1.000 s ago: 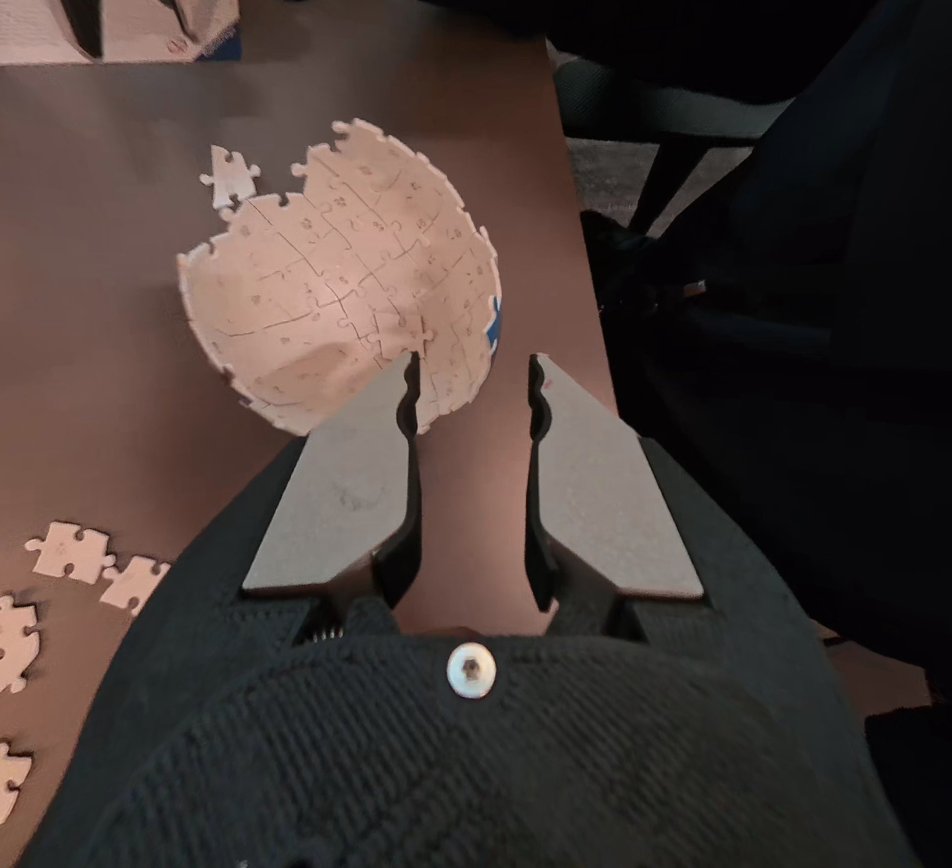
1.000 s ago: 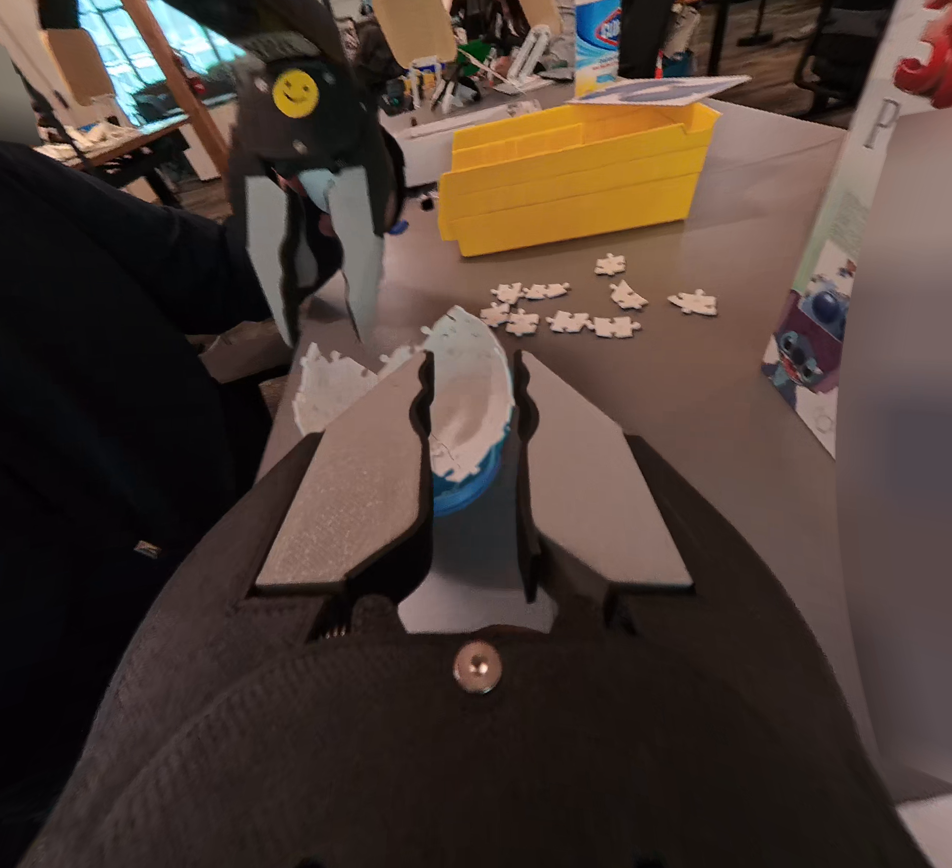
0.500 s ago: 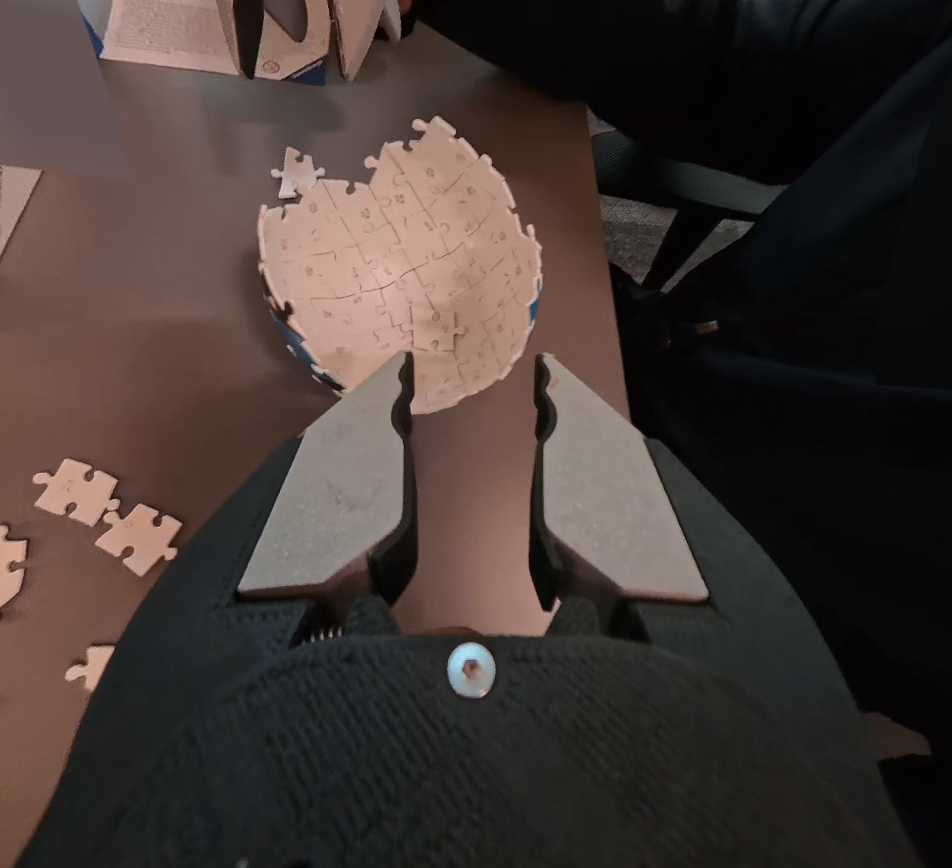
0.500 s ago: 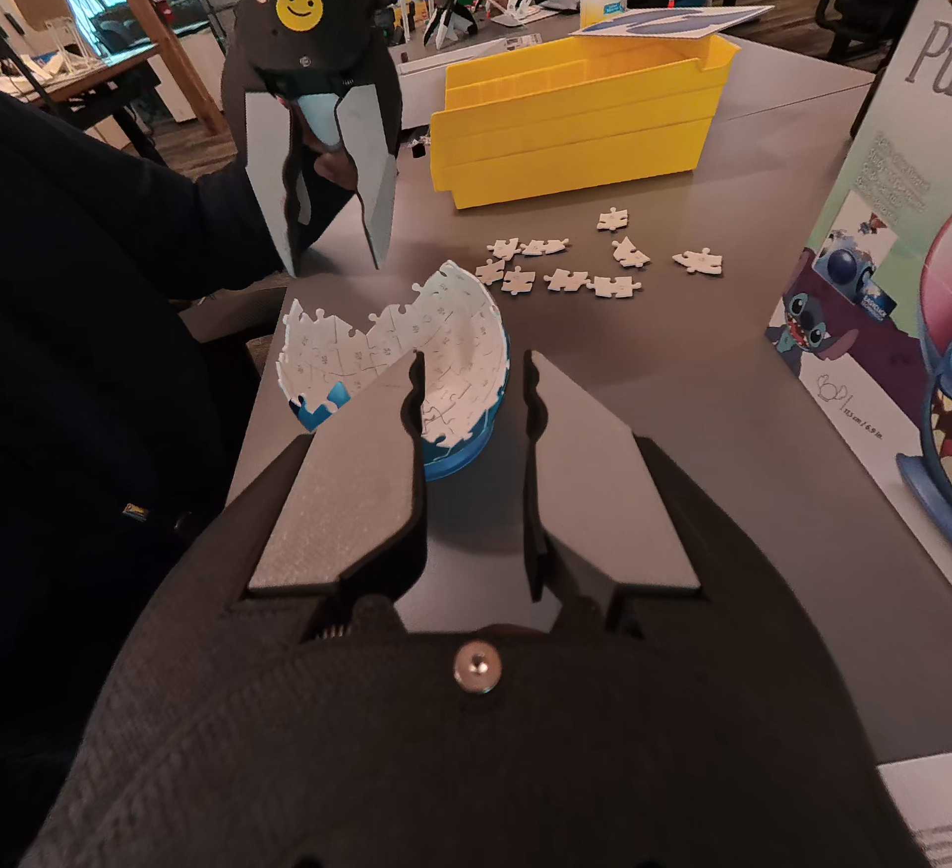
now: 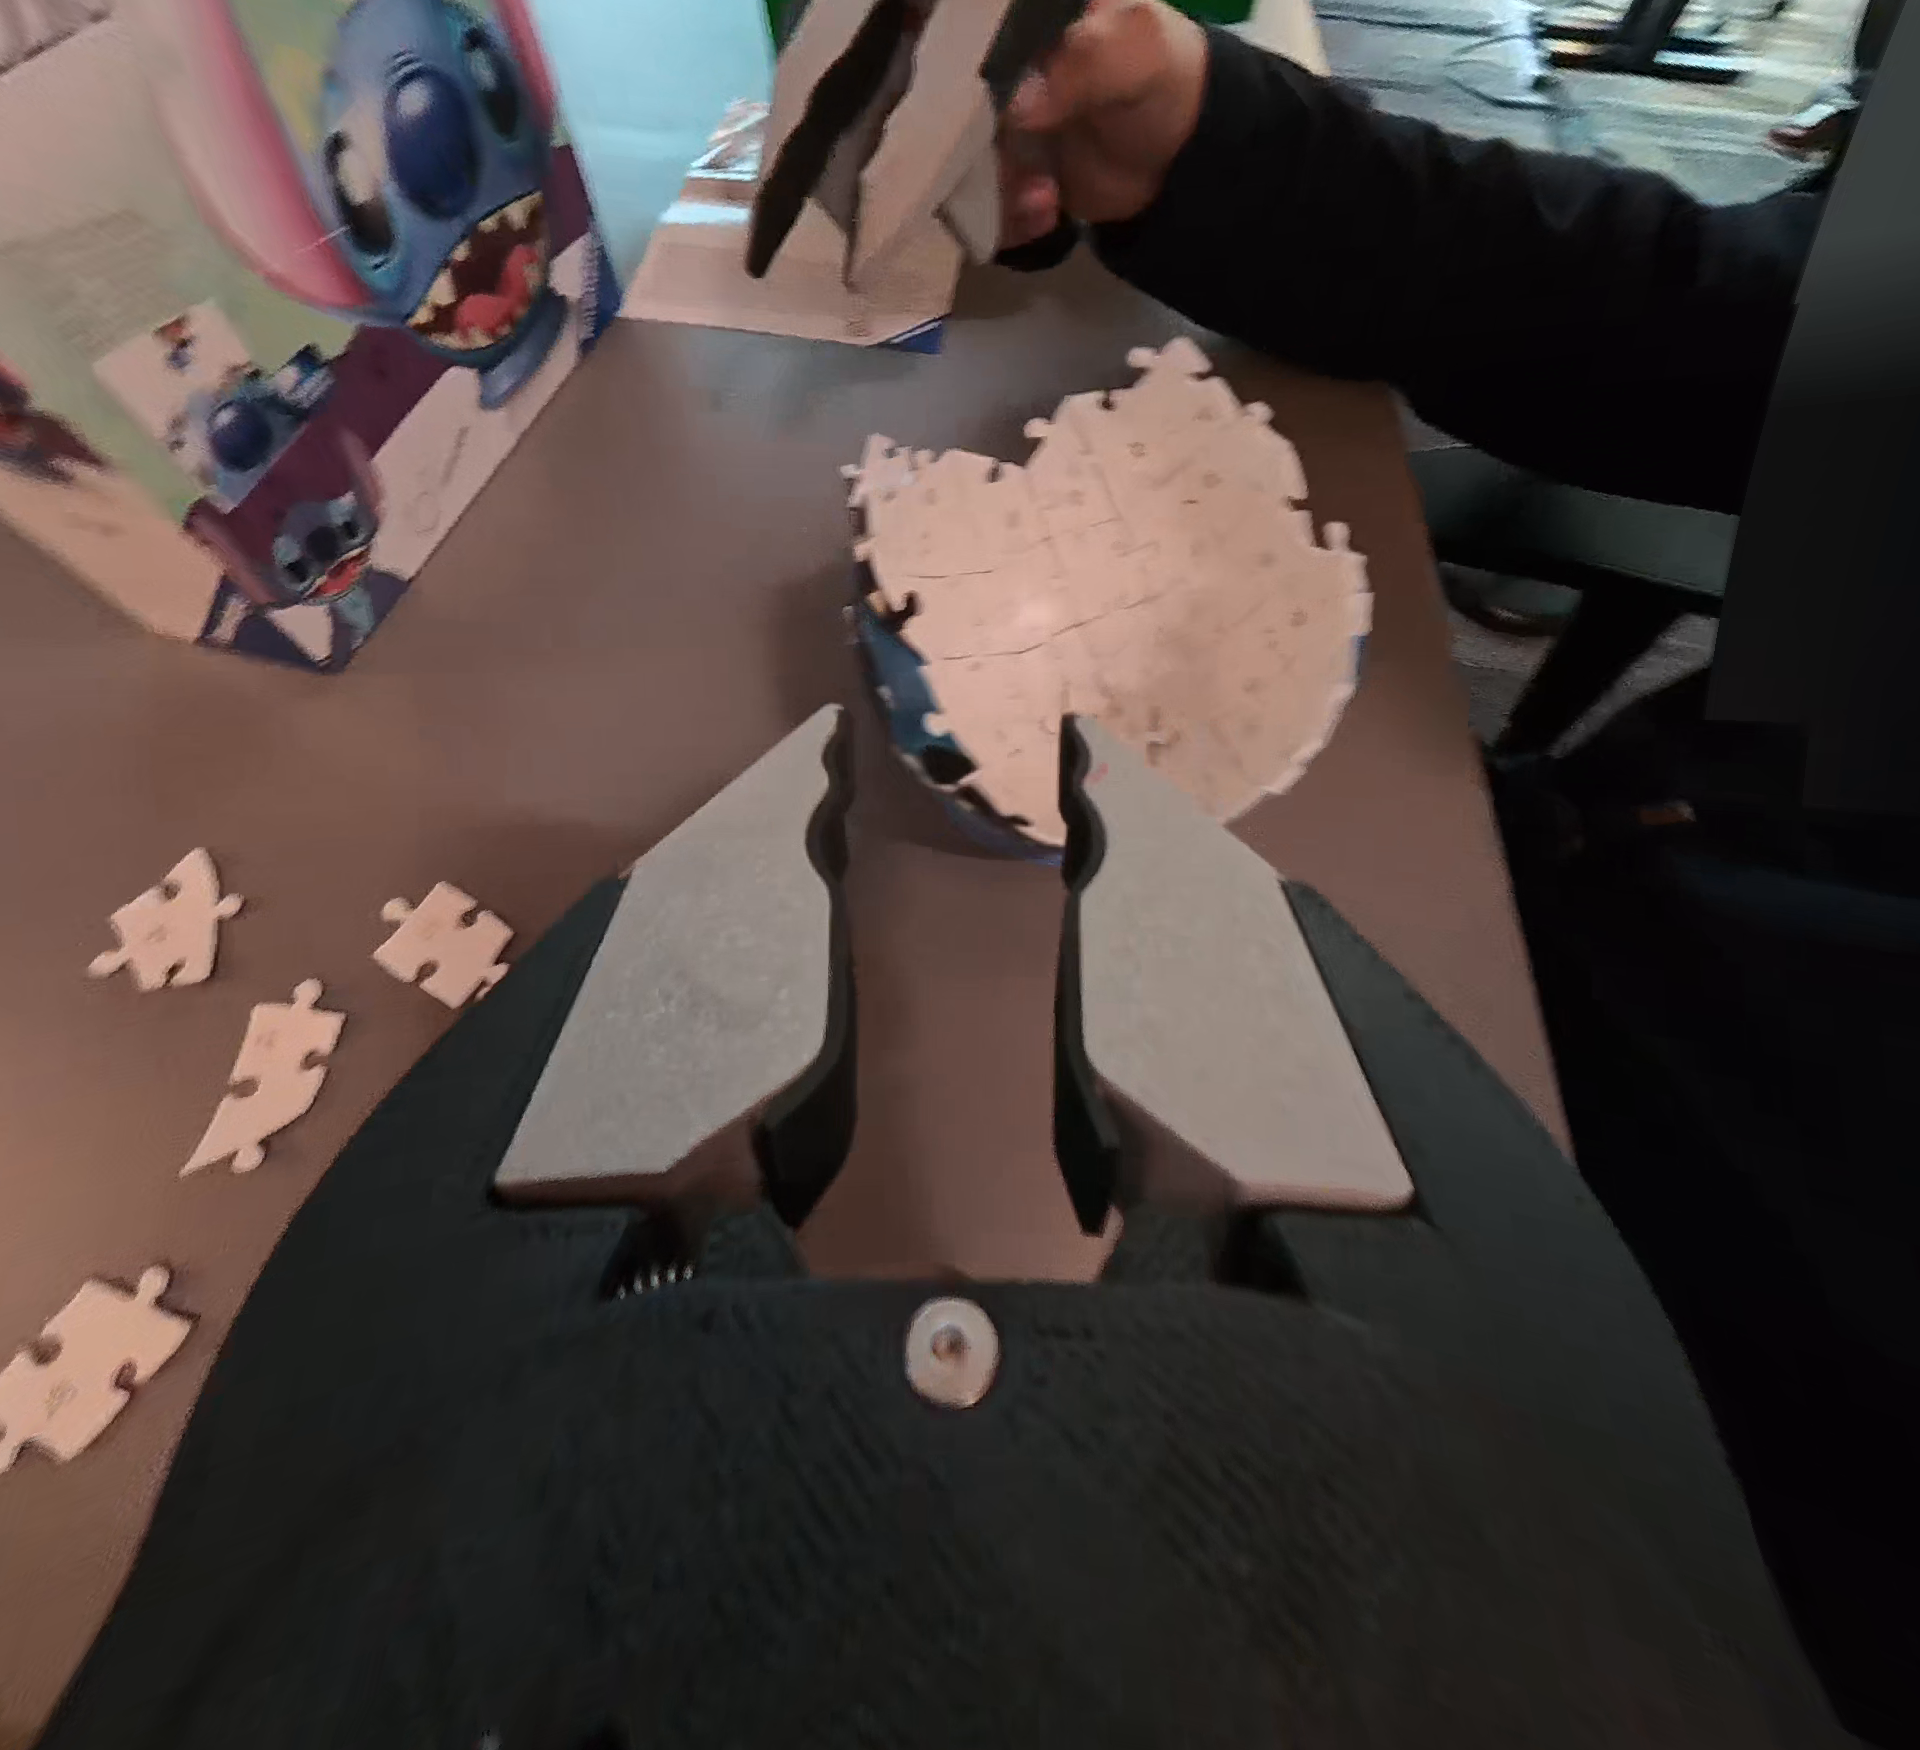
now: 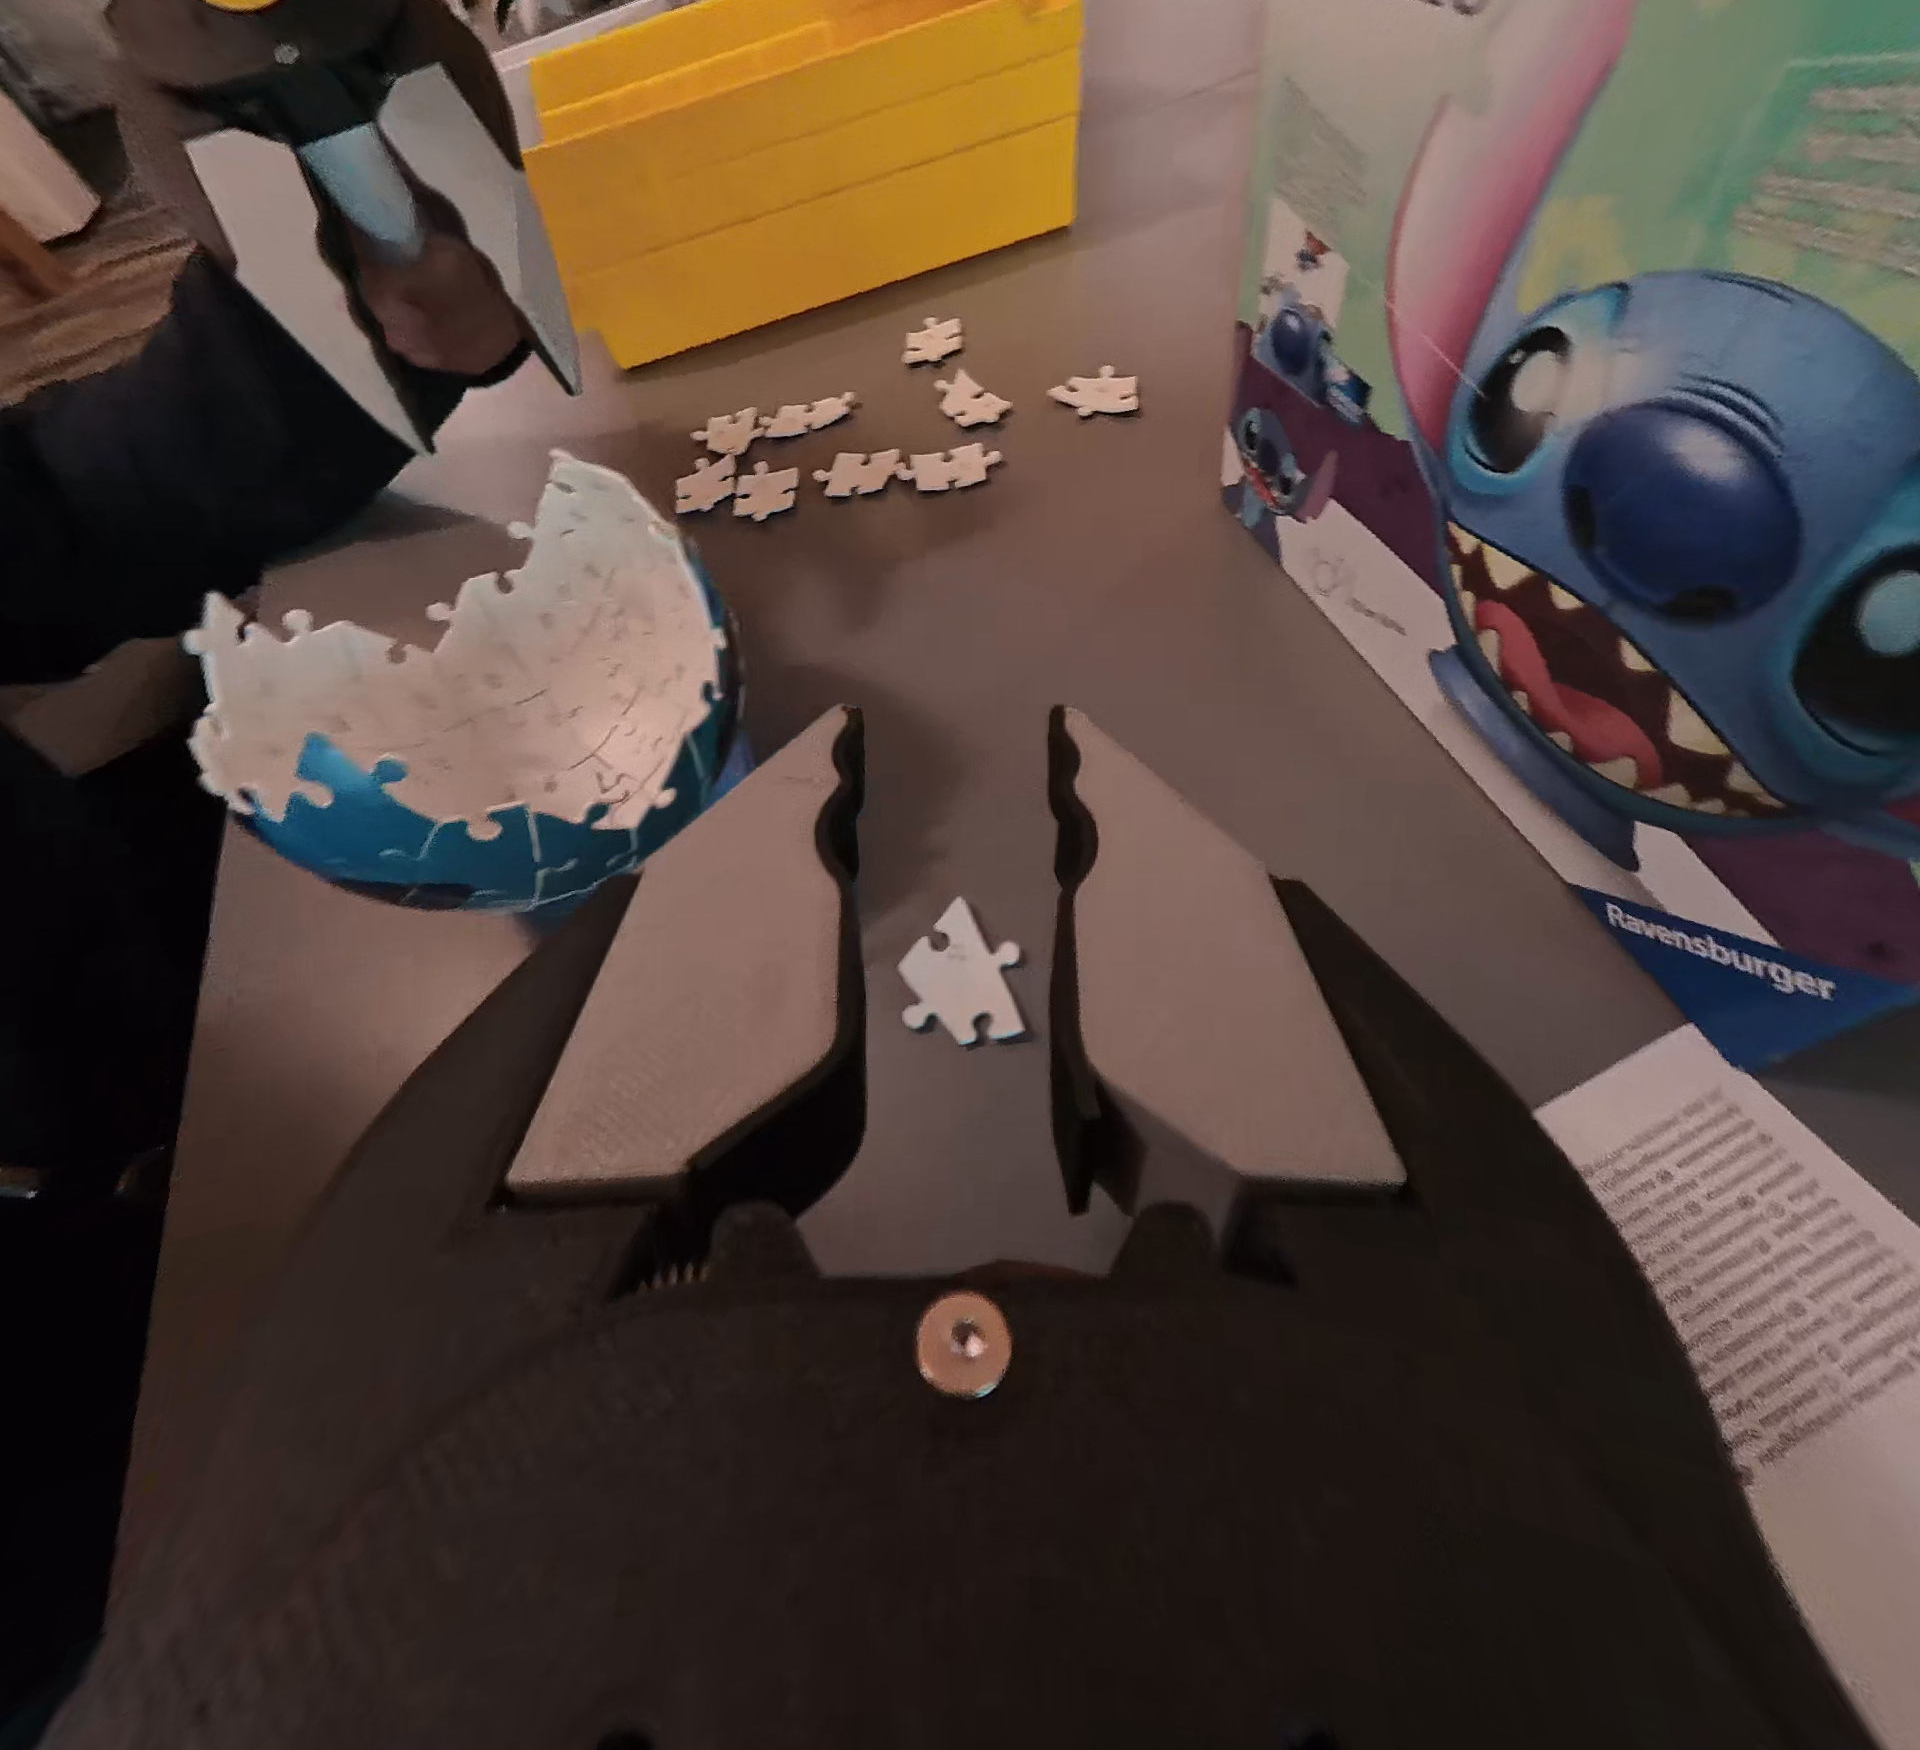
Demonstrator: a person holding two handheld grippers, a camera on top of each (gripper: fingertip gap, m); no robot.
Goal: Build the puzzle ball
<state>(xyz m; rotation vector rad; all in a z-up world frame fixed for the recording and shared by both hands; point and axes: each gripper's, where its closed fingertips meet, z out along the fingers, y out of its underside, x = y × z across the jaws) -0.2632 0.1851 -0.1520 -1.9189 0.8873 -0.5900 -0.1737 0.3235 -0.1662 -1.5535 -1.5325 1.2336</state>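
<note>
A half-built puzzle ball (image 6: 468, 703), white inside and blue outside, rests open side up on the brown table; it also shows in the left wrist view (image 5: 1122, 599). My left gripper (image 5: 951, 729) is open and empty, just short of the ball's near rim. My right gripper (image 6: 951, 734) is open and empty, right of the ball, above a single loose white piece (image 6: 961, 973) lying between its fingers. Several loose white pieces (image 6: 862, 443) lie beyond the ball; some show left of my left gripper (image 5: 270, 1056).
A tall printed puzzle box (image 6: 1621, 412) stands at the right of the right wrist view, also at the far left of the left wrist view (image 5: 270, 266). A yellow bin (image 6: 821, 173) sits at the back. A printed sheet (image 6: 1745, 1285) lies near right. The table edge (image 5: 1496, 817) runs beside the ball. The grippers' ends are close to 15 cm from one another.
Both grippers have pulled back and swung away from the ball. The right gripper moved right, off the ball, and now hangs over a loose piece. The ball has tipped and stays on the table.
</note>
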